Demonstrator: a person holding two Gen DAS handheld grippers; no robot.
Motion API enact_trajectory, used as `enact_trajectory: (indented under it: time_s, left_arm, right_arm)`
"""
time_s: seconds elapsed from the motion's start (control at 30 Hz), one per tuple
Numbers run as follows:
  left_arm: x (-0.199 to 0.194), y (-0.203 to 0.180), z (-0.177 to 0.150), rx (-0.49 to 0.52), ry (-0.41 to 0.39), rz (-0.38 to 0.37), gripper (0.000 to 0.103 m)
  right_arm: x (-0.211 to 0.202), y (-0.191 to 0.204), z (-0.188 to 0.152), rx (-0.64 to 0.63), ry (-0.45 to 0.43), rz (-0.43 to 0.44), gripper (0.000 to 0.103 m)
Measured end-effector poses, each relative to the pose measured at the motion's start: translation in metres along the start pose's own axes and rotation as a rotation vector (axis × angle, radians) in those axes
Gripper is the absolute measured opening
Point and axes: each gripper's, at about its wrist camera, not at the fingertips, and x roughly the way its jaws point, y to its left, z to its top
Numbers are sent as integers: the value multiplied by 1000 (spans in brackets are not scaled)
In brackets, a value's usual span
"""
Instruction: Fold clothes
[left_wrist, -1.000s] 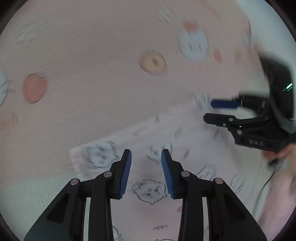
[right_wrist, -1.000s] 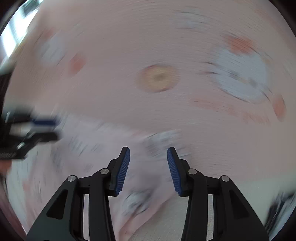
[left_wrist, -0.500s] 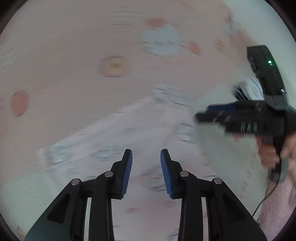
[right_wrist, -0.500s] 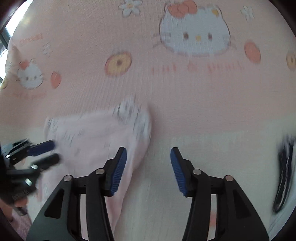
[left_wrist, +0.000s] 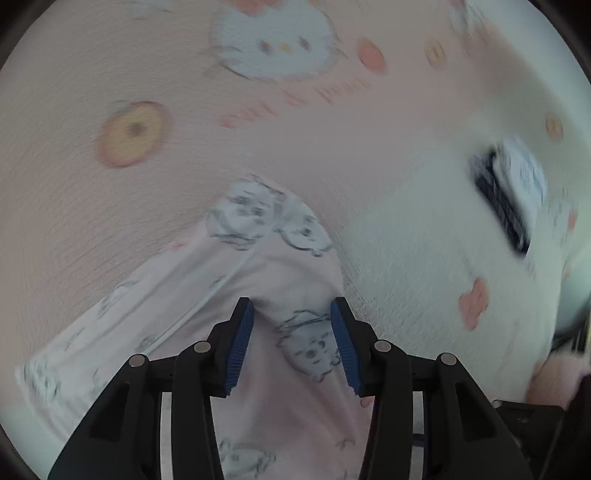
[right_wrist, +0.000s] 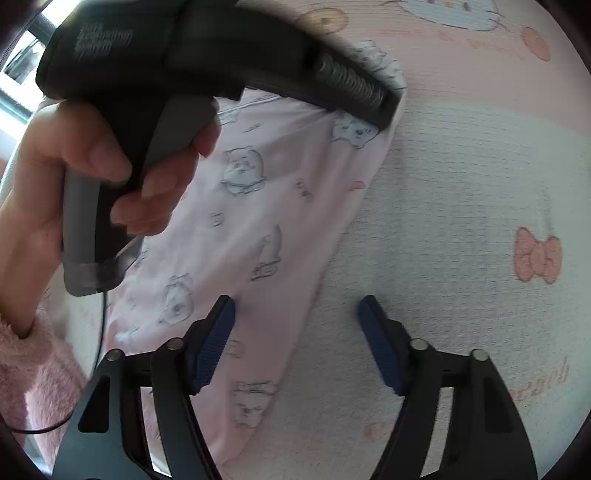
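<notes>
Below both cameras lies a pale pink garment printed with small grey cartoon animals (right_wrist: 280, 206), spread flat on a pink and cream cartoon-cat blanket (right_wrist: 461, 177) that covers the whole surface.

From the left wrist view, the left gripper (left_wrist: 291, 343) points steeply down over the garment (left_wrist: 258, 288). Its black arms end in blue ribbed pads (left_wrist: 240, 343), which stand apart and are opening; pink cloth shows in the gap below them, but the pads do not press on it. The picture is blurred. A dark rectangular object (left_wrist: 502, 206) lies on the cream part of the blanket (left_wrist: 406, 240), well off to the right.

From the right wrist view, the right gripper (right_wrist: 299, 343) hovers over the garment's right edge. Its jaws are wide and opening, one pad over pink cloth, the other over bare blanket. A hand (right_wrist: 55, 192) in a fluffy pink sleeve (right_wrist: 33, 376) holds the left gripper's grey and black handle at upper left.
</notes>
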Motion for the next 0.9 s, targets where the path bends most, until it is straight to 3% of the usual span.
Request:
enact_trajectory:
  time_s: [0.07,0.13,0.2,0.27,0.37,0.4,0.47,0.5,0.57,0.6,0.7,0.77,0.83,0.9]
  left_arm:
    - [-17,9,-15,-35,-36,30,46]
    - [-36,18,-51,-58,-19,49,46]
    - [-42,25,-82,-59,23,79,46]
    - [-36,24,-105,-23,83,156,46]
    - [-42,24,-135,51,124,245,50]
    - [-47,27,-142,61,146,272,50]
    - [-57,40,-155,52,180,334,64]
    - [-63,49,-161,26,189,354,63]
    - [-78,55,-168,-18,153,345,58]
    - [-84,50,-170,-35,126,298,57]
    - [-94,22,-175,-51,58,120,57]
    - [-78,3,-183,5,110,148,57]
    - [-65,6,-201,22,175,227,59]
    - [-74,21,-215,-10,202,255,60]
  right_arm:
    - [-6,-14,9,80,-52,-27,62]
    - [-12,-25,18,133,-105,-42,63]
    - [-12,-20,28,90,-134,-16,63]
    - [0,0,38,-14,-127,-19,63]
    - [28,31,37,-187,-55,-197,59]
    - [28,31,35,-196,-63,-228,60]
    - [23,21,30,-154,-34,-334,63]
    - [18,15,28,-132,-31,-379,63]
    - [5,6,24,-90,-53,-415,60]
    - [-2,4,22,-66,-68,-406,60]
    - [-10,24,23,-12,-126,-182,59]
    - [4,50,22,-74,-99,-153,58]
    - [31,63,22,-153,-11,-241,56]
    - [33,60,21,-184,2,-314,58]
